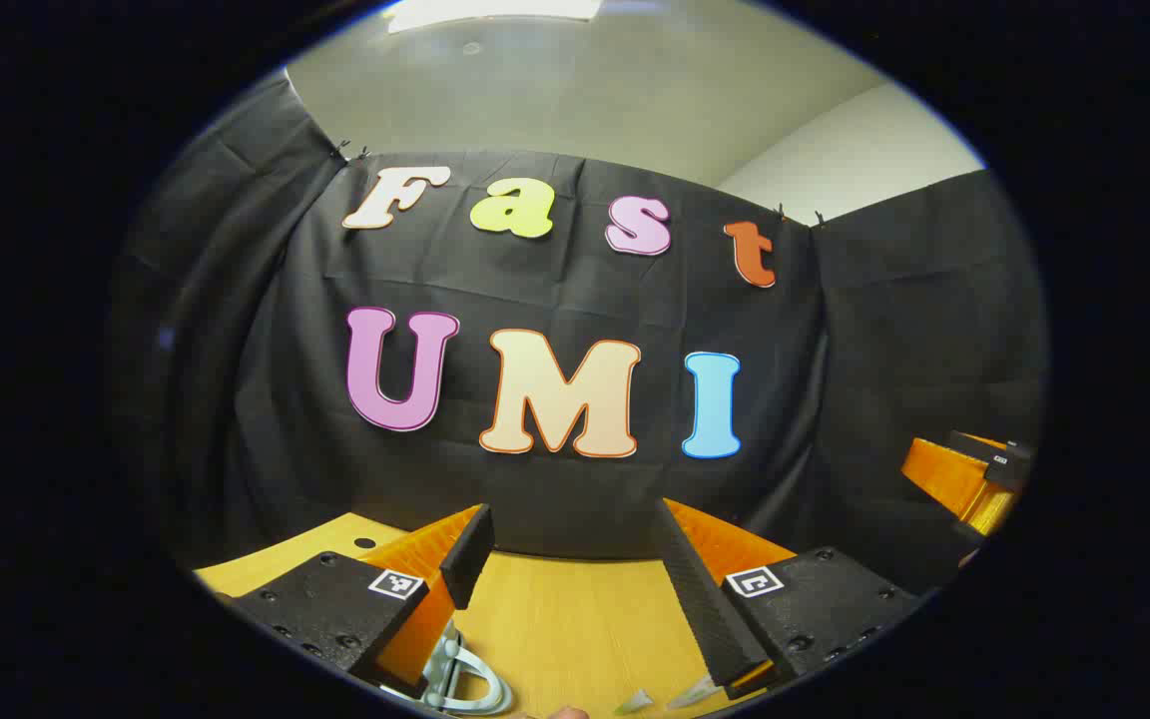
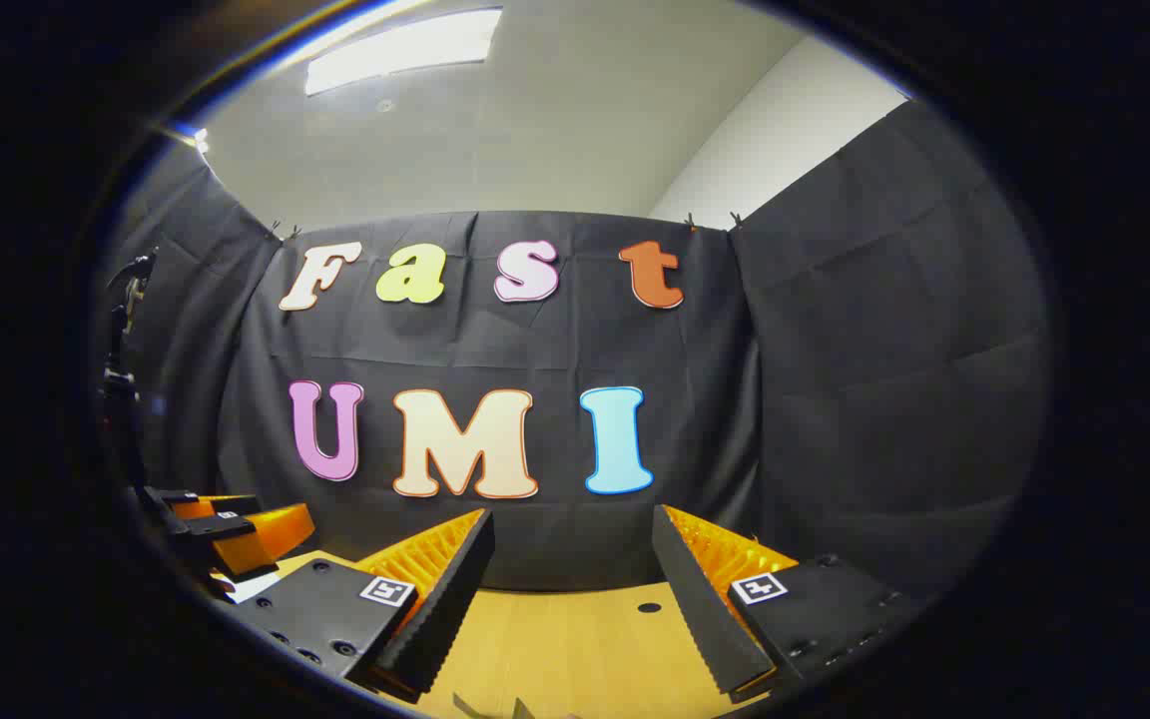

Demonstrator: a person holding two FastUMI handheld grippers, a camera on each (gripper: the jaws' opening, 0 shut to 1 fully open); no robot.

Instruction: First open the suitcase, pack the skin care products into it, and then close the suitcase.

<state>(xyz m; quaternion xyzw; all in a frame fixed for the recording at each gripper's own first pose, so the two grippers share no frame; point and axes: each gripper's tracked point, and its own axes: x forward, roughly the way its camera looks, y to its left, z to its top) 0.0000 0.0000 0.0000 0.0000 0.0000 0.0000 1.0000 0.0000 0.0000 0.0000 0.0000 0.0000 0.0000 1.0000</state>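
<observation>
Two fisheye views look forward from hand-held grippers toward a black cloth wall, with a pale ceiling and a ceiling light above. Both grippers are held level and high, aimed at the wall rather than down at any work.

In the left gripper view, the left gripper (image 1: 575, 589) has its fingers spread apart with nothing between them, above a wooden table (image 1: 575, 629). At the bottom edge, below the near finger, lies a curved metal piece (image 1: 465, 679); what it belongs to cannot be told. Far right in this view, part of the right gripper (image 1: 964, 479) shows beside the wall.

In the right gripper view, the right gripper (image 2: 570, 589) is likewise spread wide and empty over the same table. The left gripper appears at the left edge, just beside it, so the two hang side by side.

The suitcase and skin care products cannot be made out; they likely sit below the cameras' aim. This pose reads as a neutral ready stance, and how far the task has got cannot be judged.
</observation>
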